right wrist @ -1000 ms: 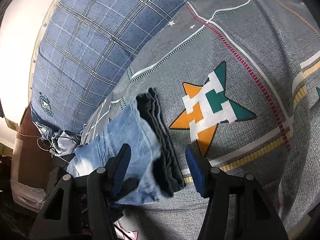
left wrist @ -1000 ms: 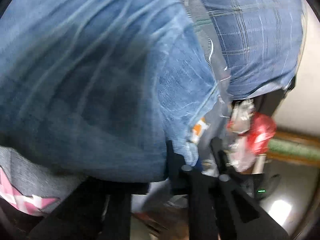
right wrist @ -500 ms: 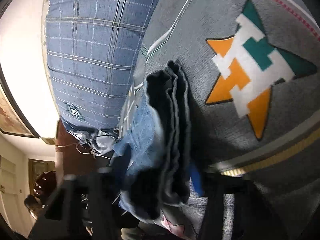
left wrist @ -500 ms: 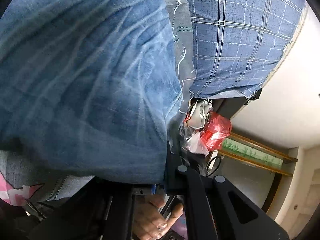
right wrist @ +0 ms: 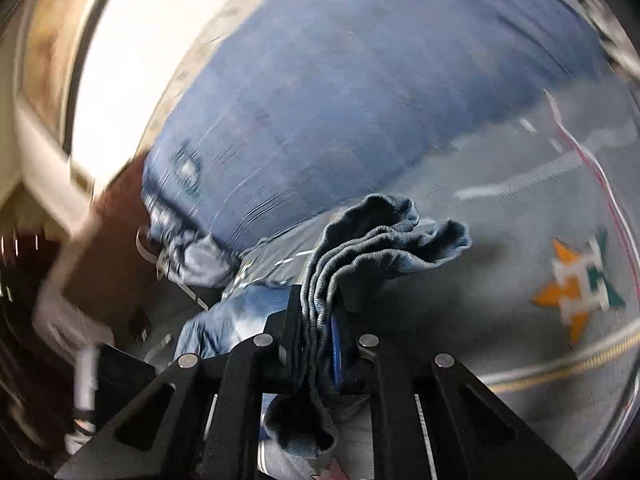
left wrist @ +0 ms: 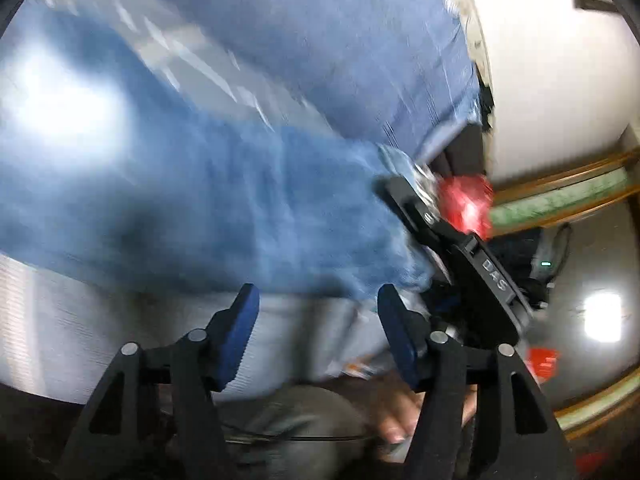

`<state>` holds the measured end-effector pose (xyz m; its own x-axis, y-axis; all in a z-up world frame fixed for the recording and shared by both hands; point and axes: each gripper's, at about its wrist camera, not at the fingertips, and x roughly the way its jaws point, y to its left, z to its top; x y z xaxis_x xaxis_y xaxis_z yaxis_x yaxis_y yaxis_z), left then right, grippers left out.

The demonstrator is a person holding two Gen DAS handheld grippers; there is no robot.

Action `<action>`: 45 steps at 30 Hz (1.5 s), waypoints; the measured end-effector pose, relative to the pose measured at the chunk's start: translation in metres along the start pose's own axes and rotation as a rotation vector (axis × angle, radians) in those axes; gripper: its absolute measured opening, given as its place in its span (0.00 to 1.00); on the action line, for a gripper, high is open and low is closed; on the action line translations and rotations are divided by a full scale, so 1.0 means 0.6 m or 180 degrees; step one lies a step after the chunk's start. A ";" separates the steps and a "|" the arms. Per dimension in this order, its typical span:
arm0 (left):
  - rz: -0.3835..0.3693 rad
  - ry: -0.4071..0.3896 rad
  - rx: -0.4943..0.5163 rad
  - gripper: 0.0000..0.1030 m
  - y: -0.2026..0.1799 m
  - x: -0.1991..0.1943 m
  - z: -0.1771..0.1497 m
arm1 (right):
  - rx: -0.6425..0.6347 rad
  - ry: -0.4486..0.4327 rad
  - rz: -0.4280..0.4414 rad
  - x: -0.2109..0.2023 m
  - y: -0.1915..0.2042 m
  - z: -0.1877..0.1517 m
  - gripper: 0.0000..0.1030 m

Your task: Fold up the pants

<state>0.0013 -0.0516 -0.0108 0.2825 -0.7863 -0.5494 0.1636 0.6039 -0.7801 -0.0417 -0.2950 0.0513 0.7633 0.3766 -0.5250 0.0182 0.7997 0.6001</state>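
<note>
Mid-fold: the right gripper [right wrist: 316, 332] clamps stacked edges of faded blue denim pants [right wrist: 384, 236]; the left gripper [left wrist: 318, 316] gapes empty, needing a fresh grip.

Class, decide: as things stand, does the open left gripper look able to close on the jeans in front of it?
Probably yes. The left gripper is open, the jeans lie just beyond its fingertips with nothing between, though blur hides the exact gap.
</note>
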 end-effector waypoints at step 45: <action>0.2378 0.0071 0.0317 0.58 0.171 0.034 0.072 | -0.0693 0.0930 -0.0716 0.343 0.051 0.016 0.41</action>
<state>0.0648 -0.0002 -0.0892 0.3328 -0.1648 -0.9285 0.0208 0.9857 -0.1675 0.1221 -0.1976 -0.0324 0.5403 0.2730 -0.7960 0.0029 0.9453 0.3261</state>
